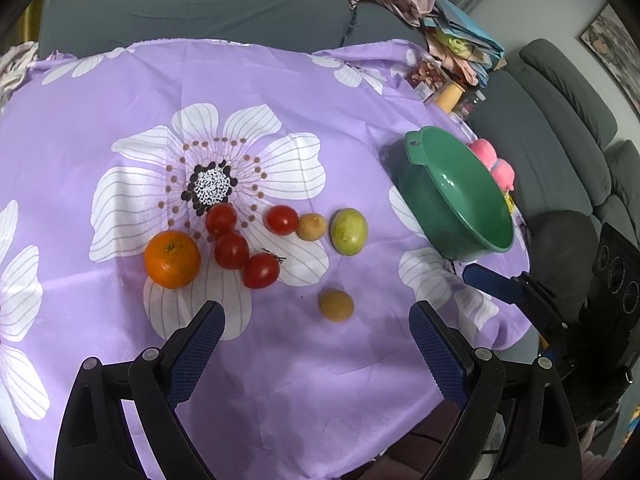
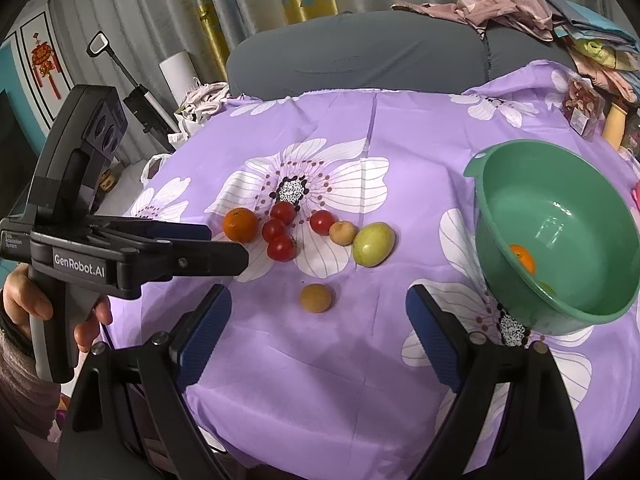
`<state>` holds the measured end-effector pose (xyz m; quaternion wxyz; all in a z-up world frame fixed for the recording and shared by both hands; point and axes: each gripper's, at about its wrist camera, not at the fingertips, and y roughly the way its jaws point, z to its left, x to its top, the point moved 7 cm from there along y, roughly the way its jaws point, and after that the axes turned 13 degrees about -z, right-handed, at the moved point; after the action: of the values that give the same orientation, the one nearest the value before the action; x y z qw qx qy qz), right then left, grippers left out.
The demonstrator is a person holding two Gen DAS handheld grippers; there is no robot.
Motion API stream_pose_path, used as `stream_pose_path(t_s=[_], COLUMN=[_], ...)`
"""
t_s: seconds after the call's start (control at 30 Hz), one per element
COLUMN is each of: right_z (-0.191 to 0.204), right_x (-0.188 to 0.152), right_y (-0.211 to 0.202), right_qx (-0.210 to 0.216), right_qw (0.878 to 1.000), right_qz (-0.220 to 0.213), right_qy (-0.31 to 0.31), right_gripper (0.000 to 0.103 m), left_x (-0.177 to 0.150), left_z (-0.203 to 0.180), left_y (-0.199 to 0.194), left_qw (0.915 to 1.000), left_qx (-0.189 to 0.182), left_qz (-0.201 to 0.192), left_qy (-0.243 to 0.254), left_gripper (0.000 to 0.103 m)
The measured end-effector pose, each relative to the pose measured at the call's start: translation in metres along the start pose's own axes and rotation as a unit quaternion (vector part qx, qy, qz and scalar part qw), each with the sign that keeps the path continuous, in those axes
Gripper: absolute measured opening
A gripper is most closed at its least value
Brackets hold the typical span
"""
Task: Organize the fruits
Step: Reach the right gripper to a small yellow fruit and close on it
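Observation:
On the purple flowered tablecloth [image 1: 280,360] lie an orange [image 1: 172,259], several red tomatoes [image 1: 231,249], a green fruit [image 1: 349,231] and two small tan fruits: one by the tomatoes [image 1: 311,227], one alone nearer me [image 1: 335,305]. A green bowl [image 1: 460,196] stands at the right; the right wrist view shows an orange [image 2: 522,258] and a green fruit inside it. My left gripper [image 1: 316,320] is open and empty, just short of the lone tan fruit. My right gripper [image 2: 318,304] is open and empty, with the same tan fruit [image 2: 315,298] between its fingertips' line.
A grey sofa [image 1: 200,4] runs behind the table. Clothes and jars [image 1: 448,92] crowd the far right corner. Pink items [image 1: 494,160] sit behind the bowl. The left gripper's body [image 2: 120,252] shows at the left of the right wrist view.

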<state>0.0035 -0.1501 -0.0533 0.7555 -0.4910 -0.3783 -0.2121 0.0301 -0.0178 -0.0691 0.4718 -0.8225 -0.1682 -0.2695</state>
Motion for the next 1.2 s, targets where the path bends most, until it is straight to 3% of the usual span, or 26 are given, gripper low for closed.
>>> stream_pose_path(t_s=[0.87,1.2], right_z=[0.000,0.001], right_x=[-0.011,-0.029], right_y=[0.025,0.045], right_qx=[0.010,0.027], right_qw=[0.999,0.997], right_qz=[0.029,0.066], right_qy=[0.008,0.006], right_gripper=[0.090,0.090], left_x=[-0.004,-0.021], left_z=[0.011,0.018], left_y=[0.012,0.015], left_qw=[0.9999,0.9989], left_qx=[0.000,0.015], left_qz=[0.014,0.025], left_qy=[-0.006,0.036], left_gripper=[0.093,0.093])
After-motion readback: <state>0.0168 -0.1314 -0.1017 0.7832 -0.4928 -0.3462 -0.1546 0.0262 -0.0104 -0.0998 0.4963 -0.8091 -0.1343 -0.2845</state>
